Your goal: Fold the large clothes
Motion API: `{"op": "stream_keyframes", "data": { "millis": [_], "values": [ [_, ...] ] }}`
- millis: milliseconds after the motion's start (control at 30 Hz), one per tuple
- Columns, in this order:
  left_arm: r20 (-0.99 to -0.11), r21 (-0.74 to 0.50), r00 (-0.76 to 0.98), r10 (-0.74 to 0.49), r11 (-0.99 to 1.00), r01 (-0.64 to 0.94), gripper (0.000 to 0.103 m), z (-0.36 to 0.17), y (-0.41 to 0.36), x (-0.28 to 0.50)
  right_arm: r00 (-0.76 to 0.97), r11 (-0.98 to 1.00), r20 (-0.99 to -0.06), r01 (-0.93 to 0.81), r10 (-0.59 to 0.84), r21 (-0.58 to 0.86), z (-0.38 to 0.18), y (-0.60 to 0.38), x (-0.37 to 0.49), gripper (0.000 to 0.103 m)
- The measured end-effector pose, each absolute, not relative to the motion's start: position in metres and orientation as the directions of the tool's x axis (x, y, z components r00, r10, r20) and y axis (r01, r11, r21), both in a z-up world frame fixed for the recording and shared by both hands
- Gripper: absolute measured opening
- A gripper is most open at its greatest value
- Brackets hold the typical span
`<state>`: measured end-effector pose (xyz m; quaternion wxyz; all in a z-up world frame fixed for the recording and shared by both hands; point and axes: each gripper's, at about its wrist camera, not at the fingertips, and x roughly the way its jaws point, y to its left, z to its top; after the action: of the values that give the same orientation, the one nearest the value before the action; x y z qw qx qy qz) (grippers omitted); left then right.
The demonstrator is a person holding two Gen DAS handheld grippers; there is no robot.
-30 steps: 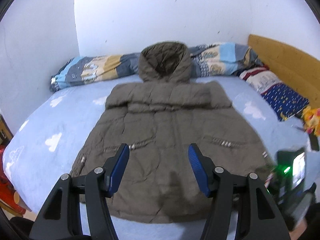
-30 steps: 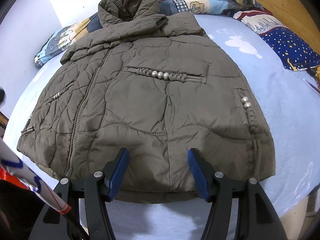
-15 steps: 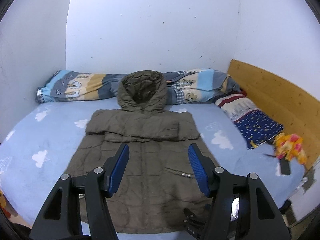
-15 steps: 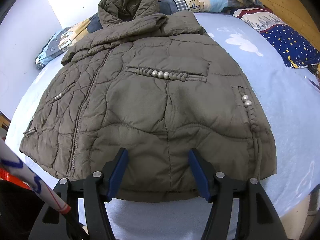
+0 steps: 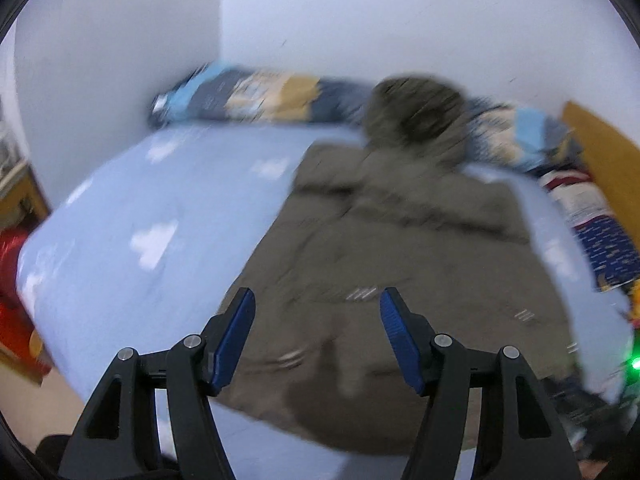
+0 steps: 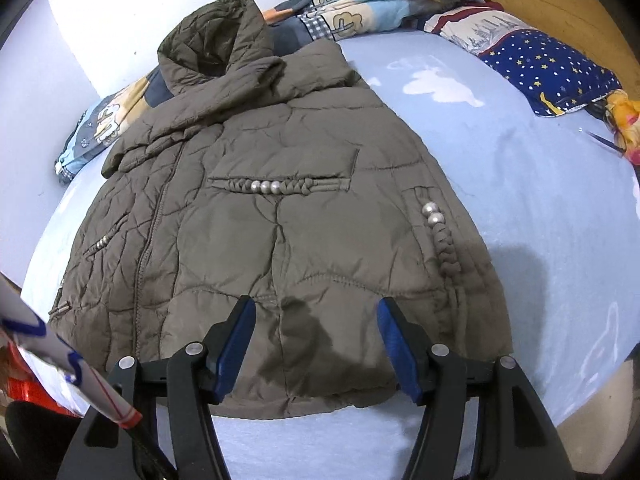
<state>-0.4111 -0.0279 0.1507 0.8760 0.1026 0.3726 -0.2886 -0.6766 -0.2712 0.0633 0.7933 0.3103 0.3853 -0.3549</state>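
A large olive-brown hooded puffer jacket [image 6: 264, 216] lies flat, front up, on a light blue bed sheet [image 6: 520, 184], hood toward the wall. It also shows, motion-blurred, in the left wrist view [image 5: 400, 264]. My right gripper [image 6: 316, 344] is open and empty, just above the jacket's bottom hem near its right half. My left gripper [image 5: 316, 340] is open and empty, above the hem's left part.
A rolled patterned quilt [image 6: 360, 4] lies along the wall behind the hood. A star-print pillow [image 6: 552, 68] and a wooden headboard [image 6: 560, 0] are at the right. Bare sheet [image 5: 152, 220] lies left of the jacket. The bed edge runs along the front.
The left gripper has swung left and down fast, blurring its view; the jacket now sits right of centre there. The right gripper has edged slightly closer to the hem.
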Motion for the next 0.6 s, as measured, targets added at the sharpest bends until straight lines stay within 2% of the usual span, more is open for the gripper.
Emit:
{"op": "stream_keyframes", "data": {
  "millis": [133, 300, 400, 600],
  "values": [
    [-0.785, 0.010, 0.534, -0.314, 0.855, 0.518, 0.064, 0.096, -0.010, -0.383, 0.426, 0.564, -0.845, 0.803, -0.323, 0.189, 0.058, -0.270, -0.670, 0.068],
    [-0.858, -0.003, 0.446, -0.253, 0.873, 0.488, 0.064, 0.048, 0.002, -0.362, 0.396, 0.578, -0.857, 0.803, -0.331, 0.147, 0.051, -0.268, -0.664, 0.072],
    [-0.843, 0.005, 0.469, -0.262, 0.869, 0.495, 0.064, 0.055, 0.000, -0.365, 0.386, 0.581, -0.861, 0.802, -0.331, 0.136, 0.048, -0.267, -0.662, 0.073],
    [-0.773, -0.102, 0.489, -0.405, 0.840, 0.533, 0.064, 0.109, -0.016, -0.379, 0.403, 0.568, -0.845, 0.809, -0.353, 0.149, 0.054, -0.267, -0.662, 0.075]
  ]
}}
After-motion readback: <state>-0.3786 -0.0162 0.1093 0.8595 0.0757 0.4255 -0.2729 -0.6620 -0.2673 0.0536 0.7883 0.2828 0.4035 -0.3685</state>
